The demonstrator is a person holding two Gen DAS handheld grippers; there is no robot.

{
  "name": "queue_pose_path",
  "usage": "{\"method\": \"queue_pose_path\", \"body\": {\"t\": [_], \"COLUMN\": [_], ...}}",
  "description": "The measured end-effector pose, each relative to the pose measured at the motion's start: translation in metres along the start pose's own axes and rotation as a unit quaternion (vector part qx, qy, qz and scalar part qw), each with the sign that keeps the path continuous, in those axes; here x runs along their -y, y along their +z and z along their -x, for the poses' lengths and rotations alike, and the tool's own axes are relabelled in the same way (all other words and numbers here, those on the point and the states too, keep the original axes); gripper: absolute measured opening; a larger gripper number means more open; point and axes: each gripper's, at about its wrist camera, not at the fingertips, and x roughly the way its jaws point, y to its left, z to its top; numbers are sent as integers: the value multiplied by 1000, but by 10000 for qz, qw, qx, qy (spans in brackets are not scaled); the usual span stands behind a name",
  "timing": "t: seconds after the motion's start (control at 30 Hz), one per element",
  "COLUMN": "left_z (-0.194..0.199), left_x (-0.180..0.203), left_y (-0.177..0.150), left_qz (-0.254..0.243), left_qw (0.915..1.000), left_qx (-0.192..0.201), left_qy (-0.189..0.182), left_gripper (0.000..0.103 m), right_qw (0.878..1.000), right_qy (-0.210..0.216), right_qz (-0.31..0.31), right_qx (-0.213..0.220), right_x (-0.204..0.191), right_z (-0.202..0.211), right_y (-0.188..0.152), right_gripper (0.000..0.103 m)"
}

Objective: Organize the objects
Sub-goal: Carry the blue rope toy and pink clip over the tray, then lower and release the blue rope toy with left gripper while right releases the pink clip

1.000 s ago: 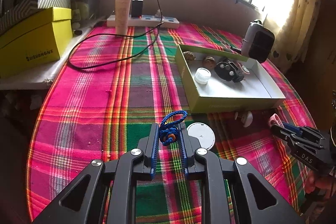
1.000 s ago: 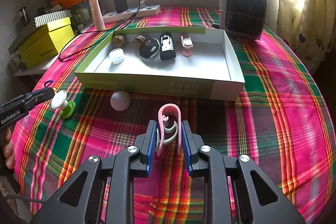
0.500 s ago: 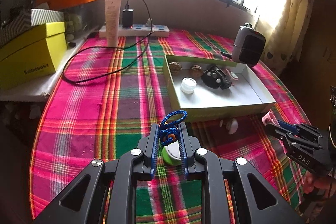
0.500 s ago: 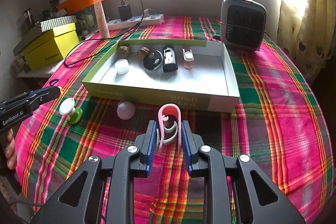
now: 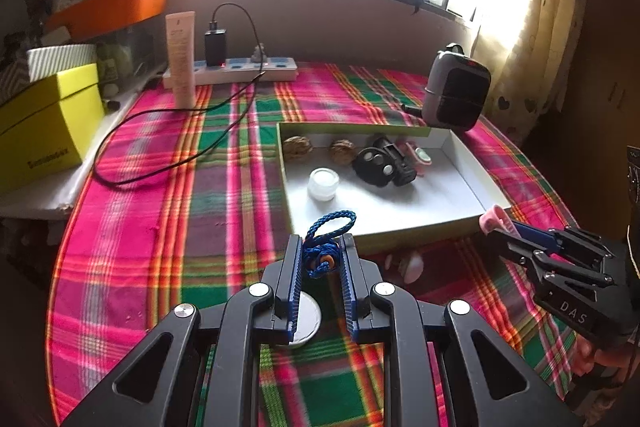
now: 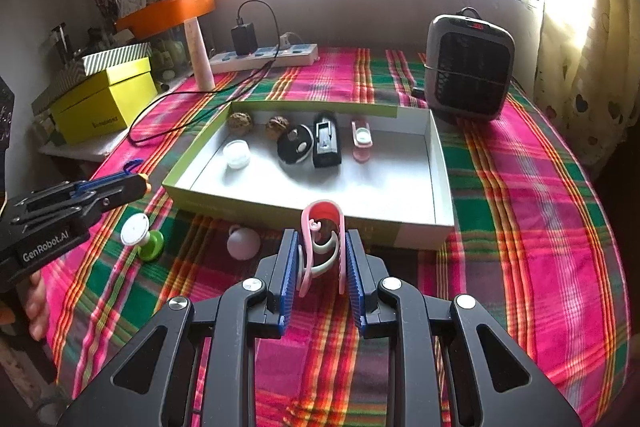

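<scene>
The shallow green cardboard tray is the landmark. Left of its near-left corner, the left gripper is clamped tight on a blue braided cord with an orange bead, carried above the plaid cloth. Before the tray's near wall, the right gripper is closed partway on a pink plastic clip, raised clear of the cloth.

To do this step well, I judge each load should clear the near wall, then go down onto bare white floor toward the tray's right end (the left half is crowded) before the jaws part.

Inside, left to right: a white jar nearer the front, two walnuts along the back wall, a black round fob, a black rectangular device, a pink-and-white clip. Outside the near wall sit a green-and-white stamp-like piece and a white ball.
</scene>
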Motion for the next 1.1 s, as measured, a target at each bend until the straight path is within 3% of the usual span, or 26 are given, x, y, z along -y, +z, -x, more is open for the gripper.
{"method": "queue_pose_path", "body": {"t": [0.57,1.1], "left_z": [-31,-71], "left_x": [12,23], "left_y": [24,33], "left_qz": [10,-38], "left_qw": [9999,9991], "left_qx": [-62,-384], "left_qy": [-106,-160], "left_gripper": [16,17], "right_qw": [9998,9977], "right_qy": [181,481], "right_qz": [49,117], "right_qx": [-25,-462], "right_x": [10,12], "right_z": [-24,-69], "right_y": [26,46], "right_gripper": [24,24]}}
